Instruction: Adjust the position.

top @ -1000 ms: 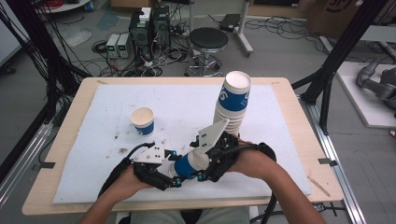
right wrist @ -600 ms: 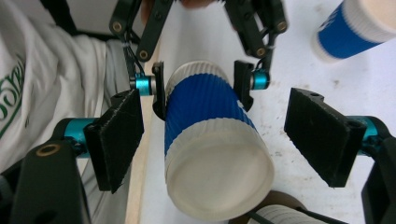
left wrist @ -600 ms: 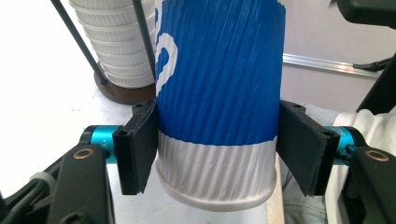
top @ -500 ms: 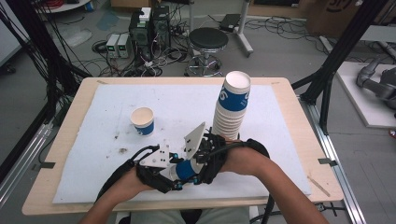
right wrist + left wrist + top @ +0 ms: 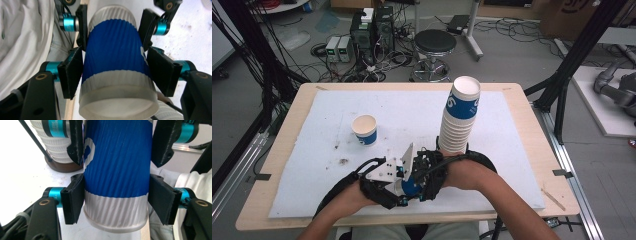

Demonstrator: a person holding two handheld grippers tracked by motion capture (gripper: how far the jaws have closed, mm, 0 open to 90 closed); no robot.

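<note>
Both hand-held grippers clamp one blue paper cup [image 5: 117, 170]: left hand-held gripper [image 5: 116, 202] near its base, right hand-held gripper [image 5: 115, 75] near its rim, low over the surface's [image 5: 522, 100] near edge. Opposed grips suggest pulling nested cups apart. Cup stack [image 5: 459, 117] stands just beyond.

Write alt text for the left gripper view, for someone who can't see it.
A ribbed blue-and-white paper cup sits between the left gripper's two black jaws, with the right gripper's jaws on the same cup farther along. A stack of cups stands behind on the white table cover.
</note>
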